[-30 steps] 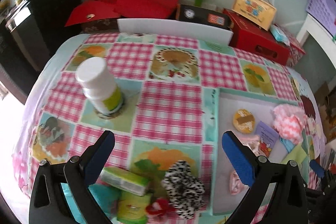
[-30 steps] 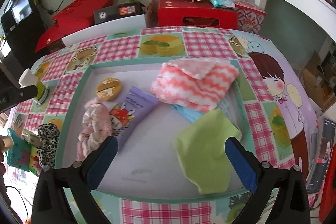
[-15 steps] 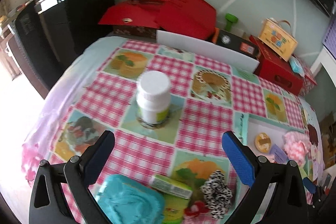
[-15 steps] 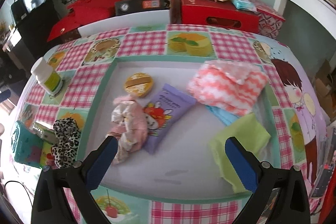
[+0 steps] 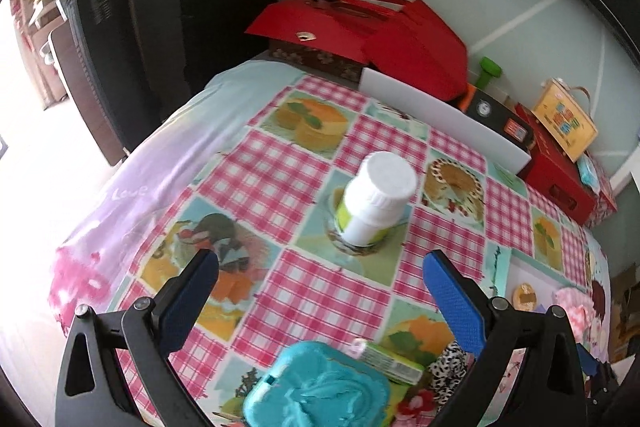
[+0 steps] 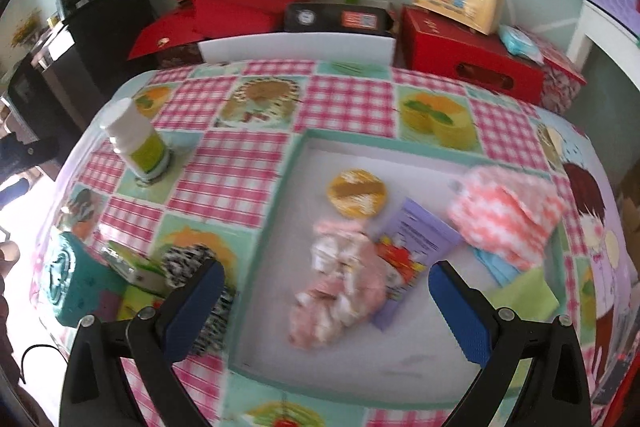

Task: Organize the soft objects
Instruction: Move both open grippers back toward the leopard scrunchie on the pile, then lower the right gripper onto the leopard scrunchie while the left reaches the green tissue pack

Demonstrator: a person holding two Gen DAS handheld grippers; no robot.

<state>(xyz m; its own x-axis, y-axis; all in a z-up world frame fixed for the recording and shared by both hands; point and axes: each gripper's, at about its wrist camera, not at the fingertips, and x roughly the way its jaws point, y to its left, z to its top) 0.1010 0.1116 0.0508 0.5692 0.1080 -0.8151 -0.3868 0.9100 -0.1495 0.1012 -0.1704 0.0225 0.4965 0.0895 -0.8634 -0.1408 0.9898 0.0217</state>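
Right wrist view: right gripper (image 6: 324, 299) spread wide, holding nothing, hanging over the near-left part of the white tray area (image 6: 360, 355) printed on the checked tablecloth (image 6: 224, 179). Soft things sit in two groups. On the tray: pink scrunchie (image 6: 340, 291) lying just between the jaws, touching a purple tube (image 6: 416, 251); pink-and-white chevron cloth (image 6: 504, 215) at the right, blue cloth (image 6: 496, 267) and green cloth (image 6: 524, 295) beside it; round orange compact (image 6: 356, 193) is hard, not soft. Off the tray, left edge: leopard-print scrunchie (image 6: 200, 267) next to a green box (image 6: 132, 263) and a teal lidded case (image 6: 68, 283). Left wrist view: left gripper (image 5: 320, 299) also fully spread and empty, above the teal lidded case (image 5: 320, 391), with the leopard-print scrunchie (image 5: 452, 359) by the right finger and a white-capped bottle (image 5: 372, 203) upright farther off. Handling guess: scrunchies are light, squashy, non-slip; pinch across the bunched ring, close deep, since fabric compresses. Cloths are limp and will drape, so take a fold or raised ridge, not a flat edge. Nothing fragile. Writing: faint "Love" on the tablecloth's pale left edge; purple tube, bottle label and boxes at the back carry print but too blurred to read; no brand legible.
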